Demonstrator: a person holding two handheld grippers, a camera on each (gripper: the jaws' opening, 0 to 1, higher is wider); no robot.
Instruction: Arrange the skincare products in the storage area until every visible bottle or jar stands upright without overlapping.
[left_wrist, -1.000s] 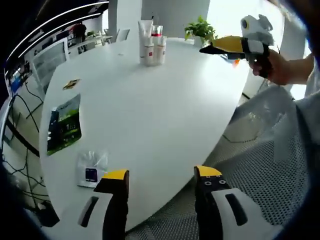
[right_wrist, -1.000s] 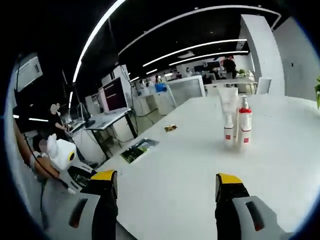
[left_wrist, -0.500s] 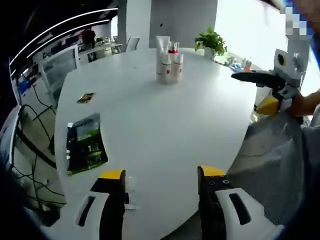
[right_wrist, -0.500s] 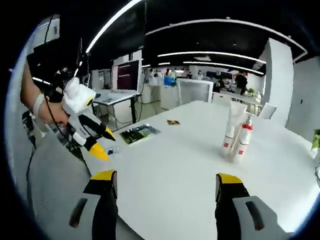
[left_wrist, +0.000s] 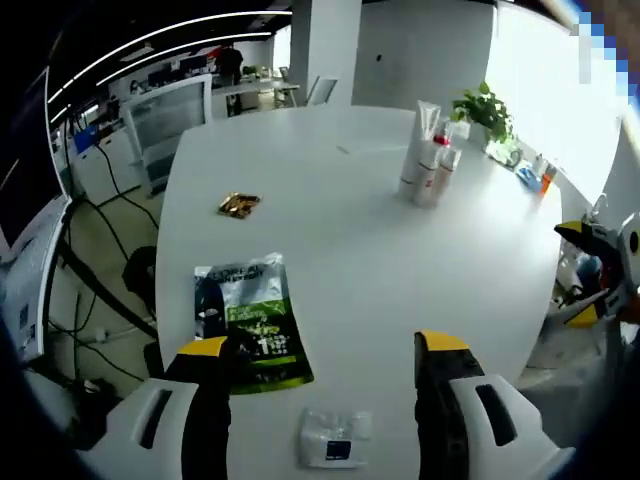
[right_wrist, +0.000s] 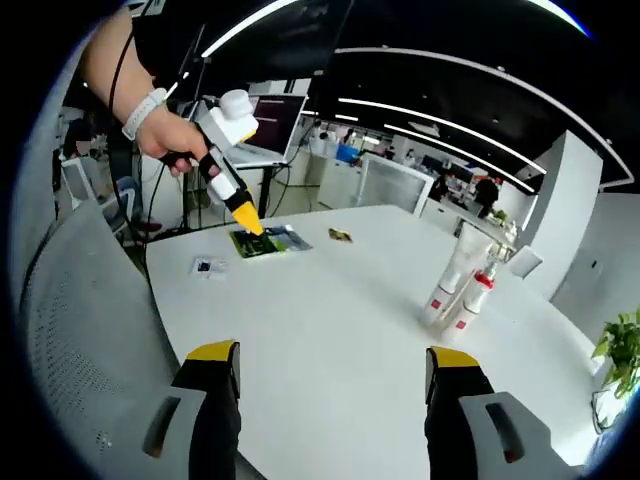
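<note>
The skincare products (left_wrist: 425, 165) stand close together, upright, toward the far side of the white round table (left_wrist: 340, 250): a tall white tube and two small white bottles with red labels. The right gripper view has the same cluster (right_wrist: 455, 290) right of centre. My left gripper (left_wrist: 322, 345) is open and holds nothing, low over the table's near edge, far from the products. A hand holds that left gripper (right_wrist: 250, 225) above the table's far left side. My right gripper (right_wrist: 332, 355) is open with nothing in it, at the table's edge. The right gripper (left_wrist: 575, 270) sits beside the table's right rim.
A green printed packet (left_wrist: 245, 320) lies flat near my left jaw, a small white sachet (left_wrist: 335, 440) between the jaws, a gold wrapper (left_wrist: 238, 204) further in. A potted plant (left_wrist: 482, 105) stands behind the products. A grey mesh chair (right_wrist: 80, 330) is at the table's left. Desks and monitors fill the background.
The left gripper has swung across over the table edge toward the green packet. The right gripper's view has turned toward it. The products have not moved.
</note>
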